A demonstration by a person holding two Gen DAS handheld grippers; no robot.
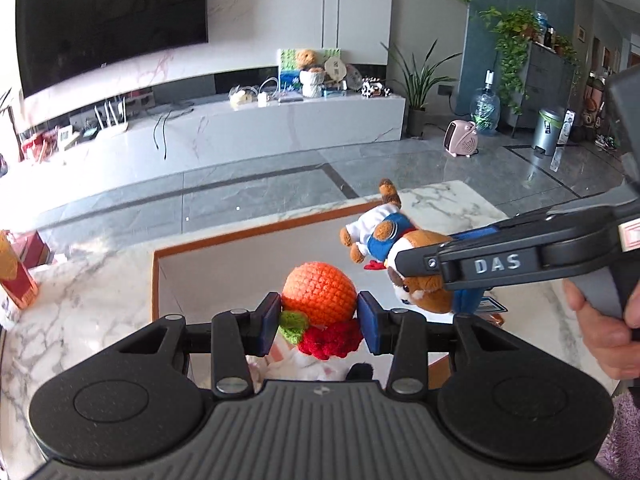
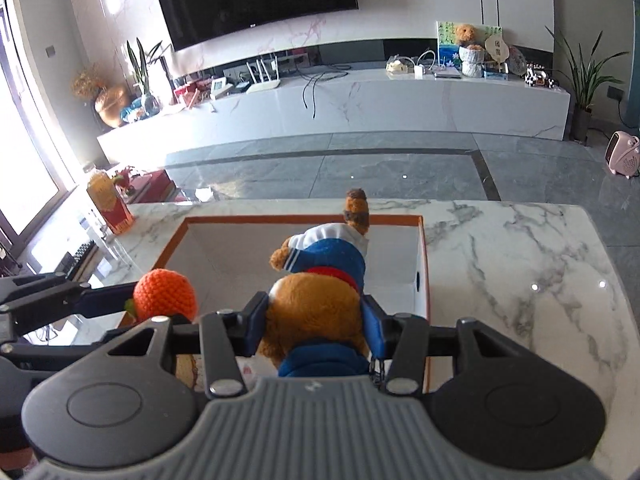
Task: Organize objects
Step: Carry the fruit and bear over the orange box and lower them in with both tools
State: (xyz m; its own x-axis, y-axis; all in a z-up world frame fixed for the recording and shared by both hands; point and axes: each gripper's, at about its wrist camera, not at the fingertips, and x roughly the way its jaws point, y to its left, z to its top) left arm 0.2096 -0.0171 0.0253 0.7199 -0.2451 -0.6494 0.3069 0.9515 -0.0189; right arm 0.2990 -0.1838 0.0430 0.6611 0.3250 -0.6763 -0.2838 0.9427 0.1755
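Observation:
My left gripper [image 1: 319,314] is shut on an orange crocheted fruit toy [image 1: 319,298] with a green and red knitted part below it. It holds the toy above a white open box with an orange rim [image 1: 256,230]. My right gripper [image 2: 316,322] is shut on the head of a brown plush dog in a blue and white outfit [image 2: 320,308], also held over the box [image 2: 304,220]. The dog [image 1: 394,240] and the right gripper [image 1: 420,272] show at the right of the left wrist view. The orange toy [image 2: 165,294] shows at the left of the right wrist view.
The box sits on a marble table [image 2: 520,260]. A red and gold carton [image 2: 110,204] stands at the table's far left edge. Beyond lie a grey floor, a white TV console [image 2: 360,108] and a pink heater [image 1: 462,138].

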